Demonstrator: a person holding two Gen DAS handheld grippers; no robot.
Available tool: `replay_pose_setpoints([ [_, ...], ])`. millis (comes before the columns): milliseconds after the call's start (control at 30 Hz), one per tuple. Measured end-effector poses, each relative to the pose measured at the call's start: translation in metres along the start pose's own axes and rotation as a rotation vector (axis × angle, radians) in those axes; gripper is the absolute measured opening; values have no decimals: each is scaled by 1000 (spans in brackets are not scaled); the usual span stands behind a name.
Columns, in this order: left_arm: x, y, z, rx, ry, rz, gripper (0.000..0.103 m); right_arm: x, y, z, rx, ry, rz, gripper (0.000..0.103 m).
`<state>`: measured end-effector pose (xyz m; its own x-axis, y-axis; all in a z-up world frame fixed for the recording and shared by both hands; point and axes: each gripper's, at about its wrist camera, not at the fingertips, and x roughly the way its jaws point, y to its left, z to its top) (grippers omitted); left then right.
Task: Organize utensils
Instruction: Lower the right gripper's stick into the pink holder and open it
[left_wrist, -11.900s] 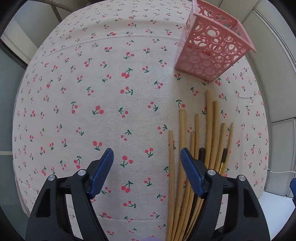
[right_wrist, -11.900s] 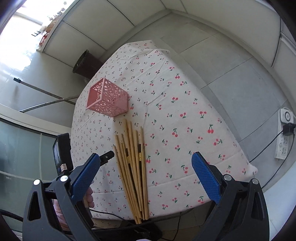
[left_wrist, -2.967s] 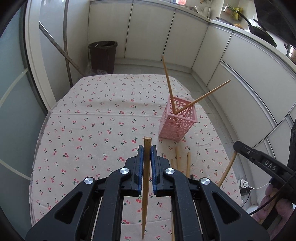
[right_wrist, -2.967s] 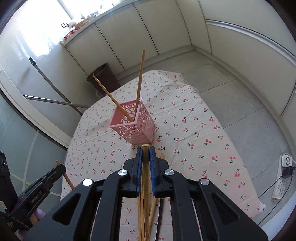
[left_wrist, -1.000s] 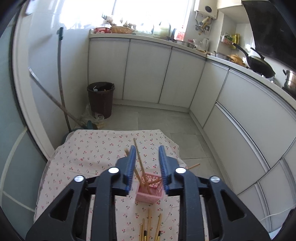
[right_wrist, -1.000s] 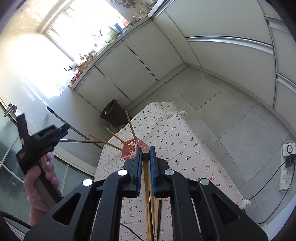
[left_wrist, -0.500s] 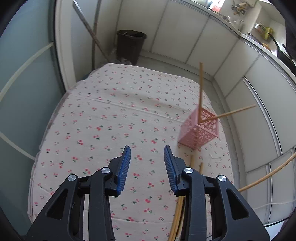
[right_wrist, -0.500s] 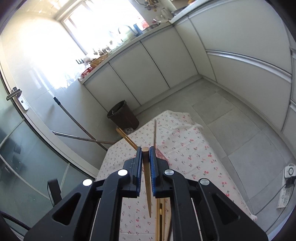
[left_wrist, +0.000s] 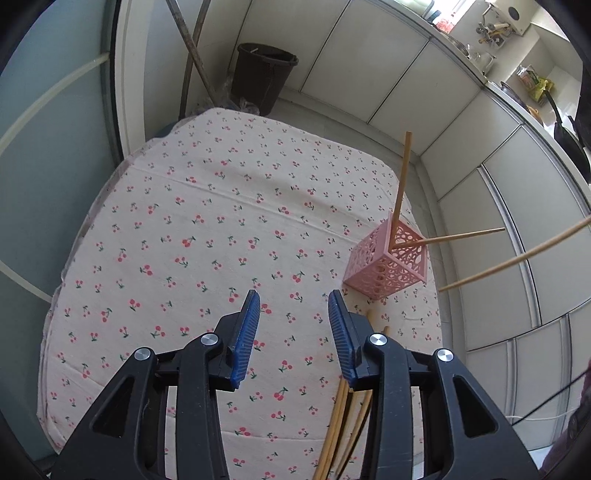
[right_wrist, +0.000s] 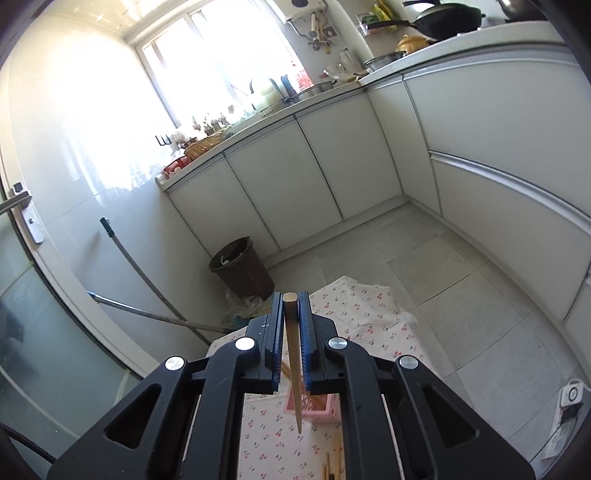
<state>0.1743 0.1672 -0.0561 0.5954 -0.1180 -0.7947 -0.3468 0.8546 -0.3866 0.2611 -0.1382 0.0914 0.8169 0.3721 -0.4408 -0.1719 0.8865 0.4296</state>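
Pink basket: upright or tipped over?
Upright: the pink basket stands on the tablecloth, open top up, two chopsticks leaning out.

One pink basket holds two chopsticks. A third chopstick is held above it. Several more lie in front of the basket; their exact count is unclear.

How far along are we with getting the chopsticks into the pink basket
Partway. Two chopsticks already stand in the pink basket. The right hand-held gripper is shut on another chopstick, raised above the basket. The left hand-held gripper is open and empty. Several loose chopsticks remain on the tablecloth.
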Motion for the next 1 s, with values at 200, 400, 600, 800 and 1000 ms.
replay_pose_setpoints([
  [200,-1,-2,0,-4,5,-21,38,35,-1,5,-19,1,-60,8],
  [400,3,-1,0,-19,19,-20,38,65,-12,2,5,11,-82,11],
  [600,6,1,1,-34,29,-32,42,65,-20,-20,16,52,-57,26],
  [800,28,-3,-7,-43,112,-30,56,57,-29,-66,13,153,-90,64],
  [1000,52,-13,-18,-21,153,28,77,64,-60,-132,66,378,-158,92],
])
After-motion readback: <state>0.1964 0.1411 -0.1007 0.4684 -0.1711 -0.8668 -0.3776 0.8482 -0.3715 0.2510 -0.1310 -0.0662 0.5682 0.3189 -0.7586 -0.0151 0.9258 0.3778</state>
